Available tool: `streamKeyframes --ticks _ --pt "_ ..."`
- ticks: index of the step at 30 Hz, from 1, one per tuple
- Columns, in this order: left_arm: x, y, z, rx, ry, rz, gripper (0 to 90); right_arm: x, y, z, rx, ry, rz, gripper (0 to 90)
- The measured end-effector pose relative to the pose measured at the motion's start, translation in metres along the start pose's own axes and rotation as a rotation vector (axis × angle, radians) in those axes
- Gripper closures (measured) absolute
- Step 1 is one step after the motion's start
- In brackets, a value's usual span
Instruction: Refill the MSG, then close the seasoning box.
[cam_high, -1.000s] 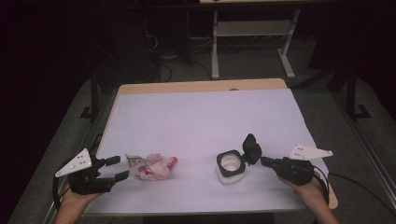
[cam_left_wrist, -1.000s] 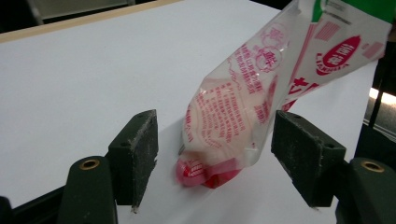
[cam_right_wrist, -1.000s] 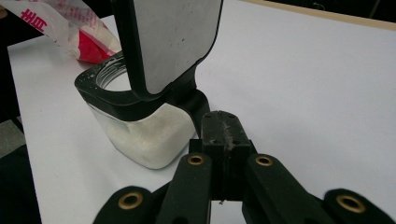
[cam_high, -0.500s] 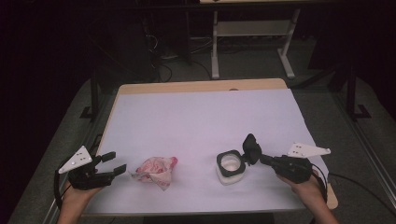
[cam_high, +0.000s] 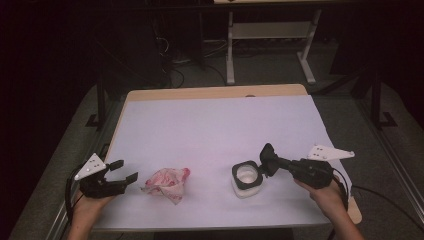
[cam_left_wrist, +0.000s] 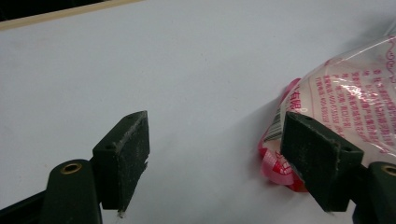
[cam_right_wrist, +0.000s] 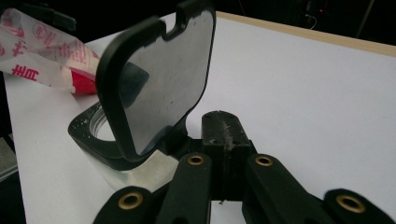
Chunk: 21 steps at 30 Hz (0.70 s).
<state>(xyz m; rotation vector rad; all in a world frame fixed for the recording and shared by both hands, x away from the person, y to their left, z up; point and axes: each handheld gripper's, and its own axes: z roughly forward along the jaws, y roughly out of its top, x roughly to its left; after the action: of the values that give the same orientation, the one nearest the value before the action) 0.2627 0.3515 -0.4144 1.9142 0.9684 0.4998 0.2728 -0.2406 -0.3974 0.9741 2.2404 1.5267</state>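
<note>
The right gripper (cam_high: 268, 161) has its fingers pressed together on the hinged black lid (cam_right_wrist: 159, 79) of a small jar (cam_high: 247, 179), holding the lid tilted up so the jar's mouth faces the ceiling; the jar stands upright on the right half of the tabletop (cam_high: 215, 125), near its front edge. The left gripper (cam_high: 125, 171) sits low just left of a crumpled pink-printed plastic packet (cam_high: 166, 182), fingers spread and just been opening, with only the packet's near corner beside one finger (cam_left_wrist: 320, 161) and nothing pinched. The step in hand looks like reaching for the packet; the next move likely calls for sliding forward and closing on it. The packet lies flat, its long axis running roughly left to right.
</note>
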Motion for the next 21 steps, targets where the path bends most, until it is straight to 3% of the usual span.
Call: streamKeyframes --ticks 9,21 --pt "-0.002 -0.004 0.007 0.01 -0.002 -0.01 23.7 0.004 0.009 -0.003 -0.044 0.054 0.003 90.0" --pt "0.0 -0.007 0.006 0.007 0.004 -0.026 23.7 0.023 0.016 0.01 -0.039 0.116 -0.037 90.0"
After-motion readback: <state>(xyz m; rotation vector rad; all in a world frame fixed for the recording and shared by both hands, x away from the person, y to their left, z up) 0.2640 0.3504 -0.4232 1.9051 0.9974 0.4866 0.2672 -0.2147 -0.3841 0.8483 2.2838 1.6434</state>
